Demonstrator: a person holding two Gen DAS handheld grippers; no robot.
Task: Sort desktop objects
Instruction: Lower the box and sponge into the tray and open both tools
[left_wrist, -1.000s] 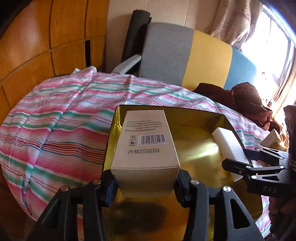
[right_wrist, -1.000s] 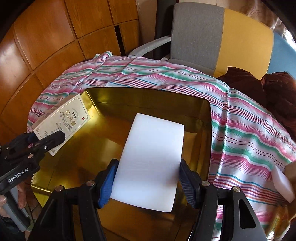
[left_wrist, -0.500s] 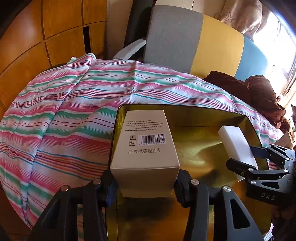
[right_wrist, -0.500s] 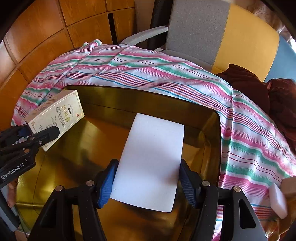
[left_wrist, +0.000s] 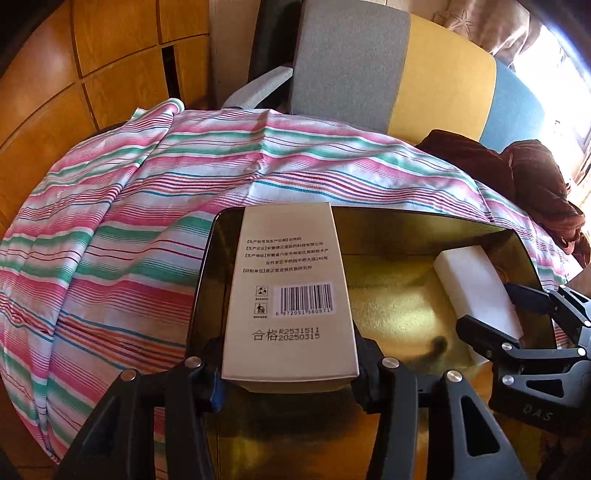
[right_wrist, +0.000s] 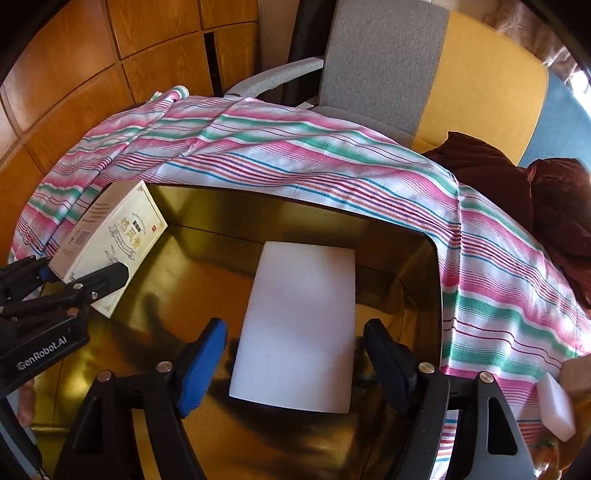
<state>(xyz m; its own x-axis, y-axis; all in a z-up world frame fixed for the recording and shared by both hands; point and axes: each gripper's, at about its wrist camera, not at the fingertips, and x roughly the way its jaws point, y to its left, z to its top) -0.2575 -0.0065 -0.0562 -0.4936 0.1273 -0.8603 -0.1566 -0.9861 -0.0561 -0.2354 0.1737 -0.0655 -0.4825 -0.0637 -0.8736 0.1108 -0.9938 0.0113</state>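
Observation:
A beige carton with a barcode (left_wrist: 291, 295) is held over the left edge of a golden tin (left_wrist: 406, 229), with my left gripper (left_wrist: 290, 369) shut on it. In the right wrist view the same carton (right_wrist: 118, 240) shows its printed face, clamped by the left gripper (right_wrist: 81, 275). A white foam block (right_wrist: 299, 325) lies inside the tin (right_wrist: 295, 218). My right gripper (right_wrist: 295, 354) stands open around the block, a gap showing on each side. From the left wrist the block (left_wrist: 476, 291) sits at the tin's right end between the right gripper (left_wrist: 491, 308) fingers.
The tin rests on a pink, green and white striped cloth (left_wrist: 129, 240). A second white foam piece (right_wrist: 556, 406) lies on the cloth at the right. Behind stand a grey, yellow and blue chair (right_wrist: 406, 62), brown fabric (right_wrist: 535, 192) and wooden panels (left_wrist: 92, 74).
The right gripper's fingers have spread apart and let go of the white block, which now lies in the tin. The left gripper still holds the carton.

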